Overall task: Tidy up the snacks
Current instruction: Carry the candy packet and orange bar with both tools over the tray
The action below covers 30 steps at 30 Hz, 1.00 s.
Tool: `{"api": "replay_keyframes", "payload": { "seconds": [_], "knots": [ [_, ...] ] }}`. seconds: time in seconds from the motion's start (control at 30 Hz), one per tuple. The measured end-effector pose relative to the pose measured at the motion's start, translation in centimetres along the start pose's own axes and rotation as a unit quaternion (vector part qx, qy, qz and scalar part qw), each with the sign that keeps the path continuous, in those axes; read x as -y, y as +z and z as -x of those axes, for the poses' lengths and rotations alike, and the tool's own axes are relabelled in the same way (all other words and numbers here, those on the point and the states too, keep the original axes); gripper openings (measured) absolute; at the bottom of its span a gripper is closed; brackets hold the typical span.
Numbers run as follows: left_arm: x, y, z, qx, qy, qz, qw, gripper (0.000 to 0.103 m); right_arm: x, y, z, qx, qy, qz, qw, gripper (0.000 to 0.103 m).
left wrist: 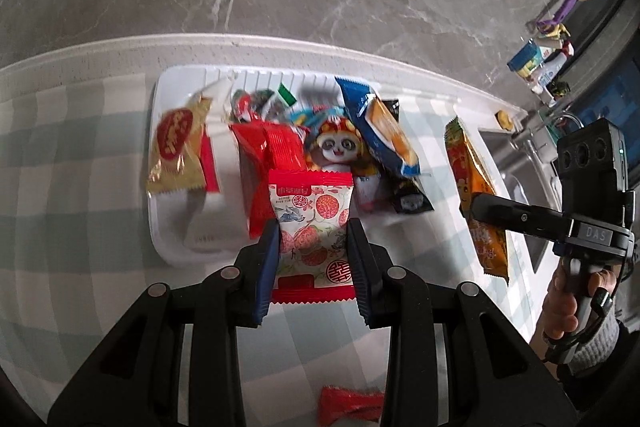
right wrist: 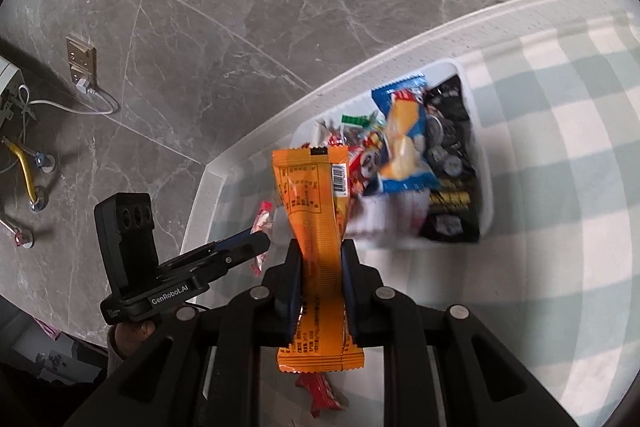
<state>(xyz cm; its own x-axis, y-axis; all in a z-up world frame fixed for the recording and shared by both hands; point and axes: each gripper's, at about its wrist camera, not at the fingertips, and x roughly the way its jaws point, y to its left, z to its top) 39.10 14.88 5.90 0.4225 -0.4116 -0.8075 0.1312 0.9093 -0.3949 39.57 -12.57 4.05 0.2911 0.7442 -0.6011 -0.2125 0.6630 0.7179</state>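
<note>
My left gripper is shut on a white snack packet with red flower print and red ends, held above the near edge of the white tray. The tray holds several snacks: a gold packet, red packets, a panda packet, a blue chip bag. My right gripper is shut on a long orange snack packet, held above the table left of the tray. The right gripper also shows in the left wrist view with the orange packet.
A red packet lies on the checked tablecloth under my left gripper; it also shows in the right wrist view. The table edge runs behind the tray, with grey marble floor beyond. A sink sits at the right.
</note>
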Motion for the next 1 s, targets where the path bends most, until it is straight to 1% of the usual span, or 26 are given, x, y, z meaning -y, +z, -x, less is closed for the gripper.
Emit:
{"api": "replay_keyframes", "payload": {
  "seconds": [0.3, 0.57, 0.83, 1.0],
  "knots": [
    [-0.7, 2.5, -0.7, 0.013, 0.006, -0.003, 0.9999, 0.031, -0.6, 2.9, -2.2, 0.002, 0.007, -0.002, 1.0, 0.019],
    [-1.4, 3.9, -1.5, 0.016, 0.01, 0.0, 0.9998, 0.031, -0.1, 4.6, -3.9, 0.0, 0.009, -0.013, 1.0, 0.019],
    [-2.3, 5.0, -2.7, 0.015, 0.012, 0.004, 0.9998, 0.031, 0.5, 6.0, -5.9, -0.01, 0.004, -0.016, 1.0, 0.02],
    [-3.2, 5.6, -3.9, 0.011, 0.017, 0.009, 0.9998, 0.031, 0.6, 6.8, -7.5, -0.019, -0.01, -0.011, 1.0, 0.02]
  ]
}}
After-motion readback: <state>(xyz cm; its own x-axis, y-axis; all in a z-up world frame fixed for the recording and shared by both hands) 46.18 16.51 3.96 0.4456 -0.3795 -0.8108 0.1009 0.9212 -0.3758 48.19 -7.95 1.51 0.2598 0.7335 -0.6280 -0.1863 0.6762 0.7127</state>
